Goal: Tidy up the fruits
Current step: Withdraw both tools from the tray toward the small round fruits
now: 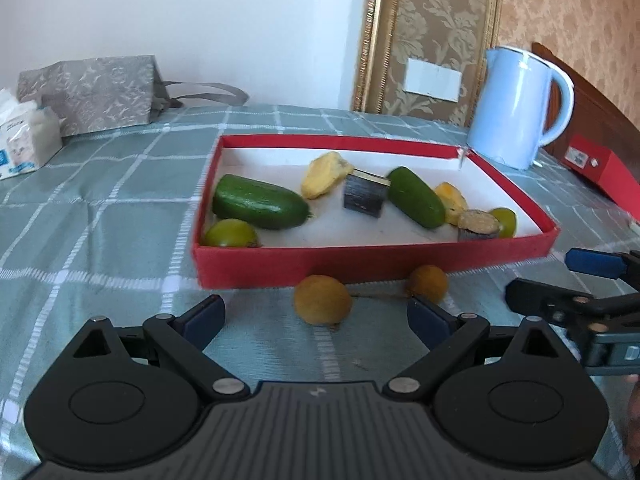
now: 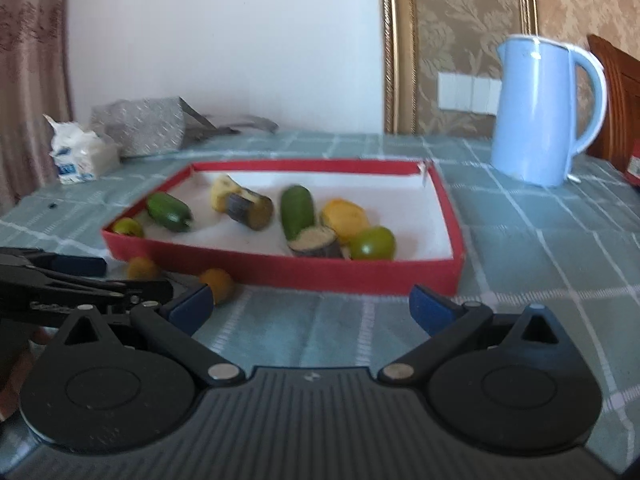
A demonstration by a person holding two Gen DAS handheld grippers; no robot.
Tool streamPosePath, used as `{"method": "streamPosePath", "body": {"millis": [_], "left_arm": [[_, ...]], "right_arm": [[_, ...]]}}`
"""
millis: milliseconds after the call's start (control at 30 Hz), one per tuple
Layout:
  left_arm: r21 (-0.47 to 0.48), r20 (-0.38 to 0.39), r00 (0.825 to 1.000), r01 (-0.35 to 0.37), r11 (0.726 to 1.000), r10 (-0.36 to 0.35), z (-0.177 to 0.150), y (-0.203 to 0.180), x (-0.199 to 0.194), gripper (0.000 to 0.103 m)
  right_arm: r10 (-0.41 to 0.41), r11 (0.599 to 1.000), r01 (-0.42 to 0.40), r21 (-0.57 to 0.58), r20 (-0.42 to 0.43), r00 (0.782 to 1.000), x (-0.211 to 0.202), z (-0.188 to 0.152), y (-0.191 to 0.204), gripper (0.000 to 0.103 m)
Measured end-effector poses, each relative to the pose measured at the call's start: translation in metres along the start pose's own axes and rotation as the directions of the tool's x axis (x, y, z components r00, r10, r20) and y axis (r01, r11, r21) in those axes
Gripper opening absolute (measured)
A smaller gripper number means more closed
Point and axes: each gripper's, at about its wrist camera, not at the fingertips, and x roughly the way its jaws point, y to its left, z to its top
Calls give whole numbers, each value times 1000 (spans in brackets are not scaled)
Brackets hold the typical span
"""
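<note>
Left gripper [image 1: 316, 314]: jaws spread wide, nothing between them, hovering low over the checked tablecloth [image 1: 100, 216]. Right gripper [image 2: 311, 304]: jaws likewise spread and empty, positioned just beside the left one, near the front wall of the red box [image 1: 360, 264].

Box contents: two cucumbers, one at the left [image 1: 260, 202] and one right of centre [image 1: 416, 197]; two yellow fruit pieces [image 1: 325, 174]; two dark cut stalk pieces, one central [image 1: 365, 197]; one green round fruit in the front left corner [image 1: 230, 233] and another at the front right [image 1: 505, 222].

Outside the box: two small orange-brown round fruits on the cloth just before the front wall, one nearer the left gripper [image 1: 322, 299], one to its right [image 1: 427, 283].

Behind the box stands a blue kettle [image 1: 516, 108]. A grey bag [image 1: 92, 94] and a tissue pack [image 1: 24, 140] lie at far left.
</note>
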Motion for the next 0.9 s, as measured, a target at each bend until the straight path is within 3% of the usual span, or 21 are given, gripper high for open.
{"method": "streamPosePath", "body": {"millis": [233,367,467,733,800,833,867,900], "left_arm": [[95,-42,999,-22,995,26,0,-18,8,98],[114,-54,998,-31,993,37,0,-21,10,103],[112,-54,998,-32,993,39,-1,-21,9,103],[50,-21,996,-86,995,88,4,-11,8,103],[64,-3,995,-98,993,98,5,-13,7,97],[79,-3,996,-93,993,93,5,-15,7,89],[91,-7,995,-99,991,100,5,-17,8,72],[94,-6,995,-102,990,103,5,-18,8,66]], "right_arm": [[-32,999,31,-19,-53,998,8,-3,1,103],[-26,999,28,34,-81,996,11,-2,-7,103],[-16,996,27,83,-130,991,17,-3,-15,103],[-40,998,47,48,-143,989,20,-3,-9,103],[-42,998,49,44,-145,988,21,-3,-9,103],[-43,998,49,42,-146,988,21,-3,-9,103],[-44,998,50,41,-147,988,21,-3,-8,103],[-45,998,51,38,-147,988,21,-3,-8,103]]}}
